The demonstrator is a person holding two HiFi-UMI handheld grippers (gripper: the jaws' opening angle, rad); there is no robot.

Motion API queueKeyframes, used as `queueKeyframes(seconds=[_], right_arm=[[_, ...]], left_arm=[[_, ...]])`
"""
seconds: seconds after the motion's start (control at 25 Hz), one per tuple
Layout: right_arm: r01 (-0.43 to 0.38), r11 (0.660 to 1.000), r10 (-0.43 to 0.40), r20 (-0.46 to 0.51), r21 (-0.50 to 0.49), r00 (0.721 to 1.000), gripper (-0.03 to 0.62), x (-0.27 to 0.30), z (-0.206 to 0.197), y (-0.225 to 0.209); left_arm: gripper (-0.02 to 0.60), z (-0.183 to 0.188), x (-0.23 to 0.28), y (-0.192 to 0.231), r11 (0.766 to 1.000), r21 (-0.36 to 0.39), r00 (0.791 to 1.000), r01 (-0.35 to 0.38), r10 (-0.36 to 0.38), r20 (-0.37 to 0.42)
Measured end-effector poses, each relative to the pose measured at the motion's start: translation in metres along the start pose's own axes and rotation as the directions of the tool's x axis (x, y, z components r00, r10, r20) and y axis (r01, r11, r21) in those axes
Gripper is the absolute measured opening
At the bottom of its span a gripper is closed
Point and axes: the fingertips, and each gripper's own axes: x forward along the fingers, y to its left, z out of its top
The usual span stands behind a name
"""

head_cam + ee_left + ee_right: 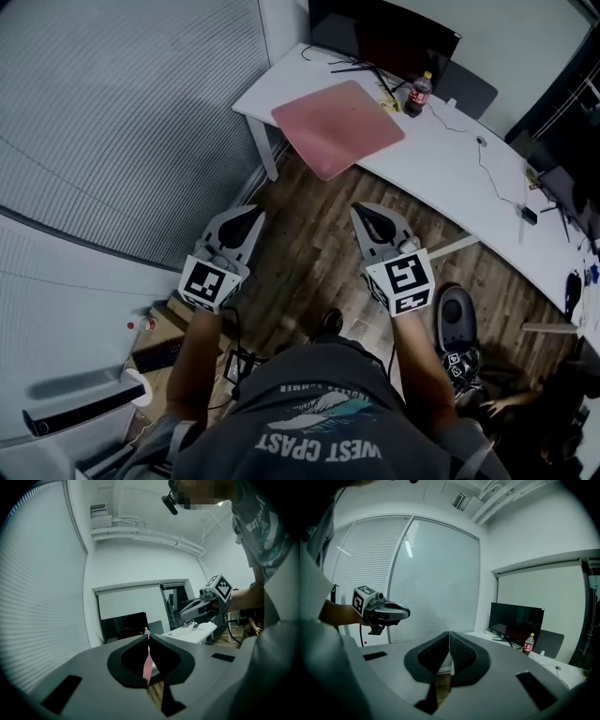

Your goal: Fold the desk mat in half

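A pink desk mat point(337, 126) lies flat on the near end of a white desk point(441, 155), its corner hanging over the desk's edge. Both grippers hover over the wooden floor, well short of the desk. My left gripper point(255, 214) is shut and empty, pointing toward the mat. My right gripper point(362, 211) is likewise shut and empty beside it. In the left gripper view a thin strip of the pink mat point(146, 667) shows through the slit behind the closed jaws, and the right gripper point(183, 613) is seen at the right. In the right gripper view the left gripper point(406, 613) appears at the left.
On the desk behind the mat stand a black monitor point(384, 37) and a cola bottle point(418, 95), with cables point(487, 173) trailing to the right. A window with blinds point(122, 122) fills the left. A black robot vacuum point(457, 317) sits on the floor at the right.
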Motion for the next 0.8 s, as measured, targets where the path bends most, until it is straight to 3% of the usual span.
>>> queueKeyframes(seconds=[0.4, 0.8], right_arm=[[-0.066, 0.998, 0.066, 0.021, 0.012, 0.998, 0.026, 0.027, -0.011, -0.066], [-0.065, 0.997, 0.065, -0.008, 0.041, 0.998, 0.026, 0.044, -0.029, -0.101]], left_arm=[[0.023, 0.005, 0.065, 0.002, 0.999, 0.03, 0.998, -0.044, 0.045, -0.034], [0.023, -0.003, 0.119, 0.001, 0.999, 0.033, 0.998, 0.017, -0.015, -0.058]])
